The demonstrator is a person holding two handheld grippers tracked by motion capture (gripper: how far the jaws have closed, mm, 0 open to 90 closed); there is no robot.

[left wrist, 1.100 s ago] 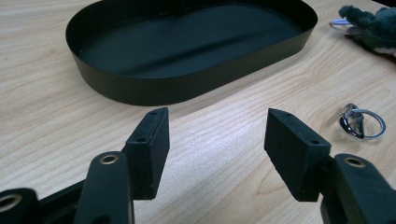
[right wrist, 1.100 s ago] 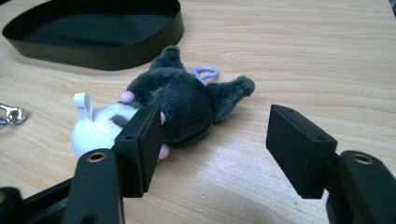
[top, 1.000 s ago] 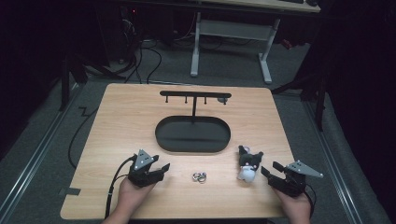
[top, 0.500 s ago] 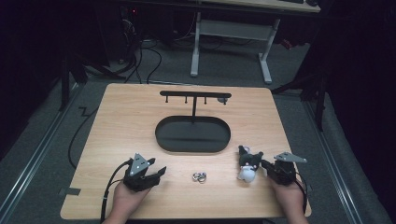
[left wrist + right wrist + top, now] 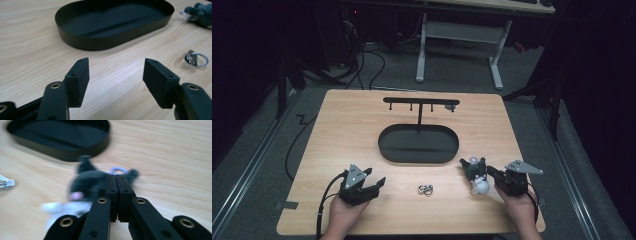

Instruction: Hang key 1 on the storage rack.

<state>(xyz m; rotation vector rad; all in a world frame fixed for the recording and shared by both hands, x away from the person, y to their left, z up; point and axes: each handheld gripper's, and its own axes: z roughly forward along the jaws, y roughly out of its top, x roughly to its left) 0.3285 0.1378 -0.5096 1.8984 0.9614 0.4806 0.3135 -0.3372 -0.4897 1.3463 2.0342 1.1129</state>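
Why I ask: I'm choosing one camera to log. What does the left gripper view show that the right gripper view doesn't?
Left gripper view: the left gripper, jaws just opened with nothing between, and the whole metal ring. Right gripper view: the right gripper, shut, and a purple loop beyond it. Both: the black tray, the plush toy, the wooden table.

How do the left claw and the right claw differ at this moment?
The left claw has open jaws with only bare table between them; the right claw has its jaws pressed together. The left claw points toward the black oval tray; the right claw sits at the plush toy keychain. Both stay low over the table.
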